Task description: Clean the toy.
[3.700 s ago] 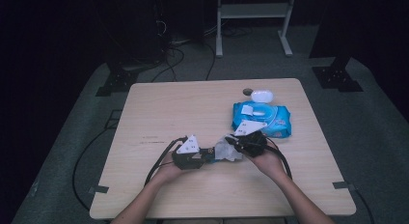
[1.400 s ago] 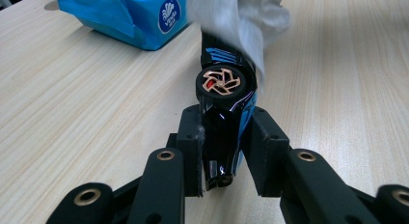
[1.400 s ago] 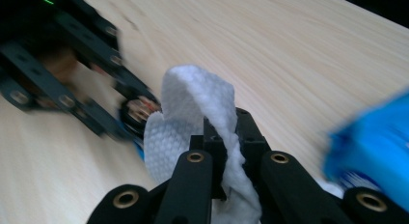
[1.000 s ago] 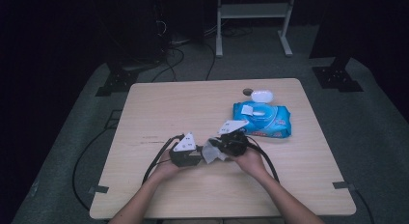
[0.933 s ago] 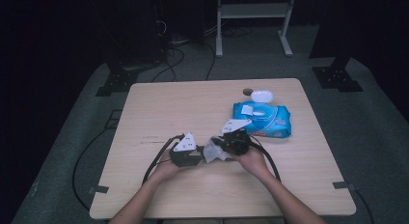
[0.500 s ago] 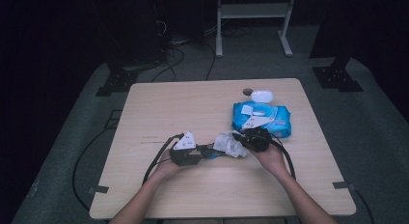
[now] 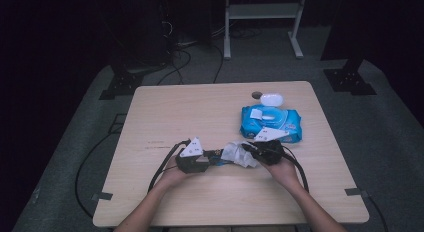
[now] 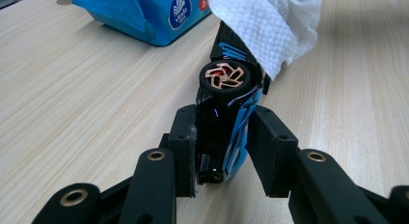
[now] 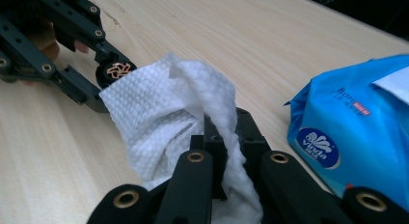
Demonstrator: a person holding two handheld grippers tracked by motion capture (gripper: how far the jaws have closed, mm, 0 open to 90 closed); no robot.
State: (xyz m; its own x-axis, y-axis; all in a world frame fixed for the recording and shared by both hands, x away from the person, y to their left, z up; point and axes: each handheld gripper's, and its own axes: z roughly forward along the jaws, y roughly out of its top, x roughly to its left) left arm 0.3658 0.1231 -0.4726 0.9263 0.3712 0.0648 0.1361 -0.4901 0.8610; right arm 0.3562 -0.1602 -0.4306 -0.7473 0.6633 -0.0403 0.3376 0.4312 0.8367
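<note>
My left tool [image 8: 219, 151] pinches the blue toy car [image 8: 226, 118] near the middle of the counter [image 7: 165, 112], unmoved. My right tool [image 9: 224, 147], clamped on the white wipe [image 9: 164, 108], has swung back right since 1 second ago, the wipe now draped over the car's far end, beside the blue wipes pack [image 7: 272, 123].

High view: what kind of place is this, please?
Probably a recording studio or lab: a lone wooden table on grey carpet, dark surroundings, cables across the floor and stand bases around it.
</note>
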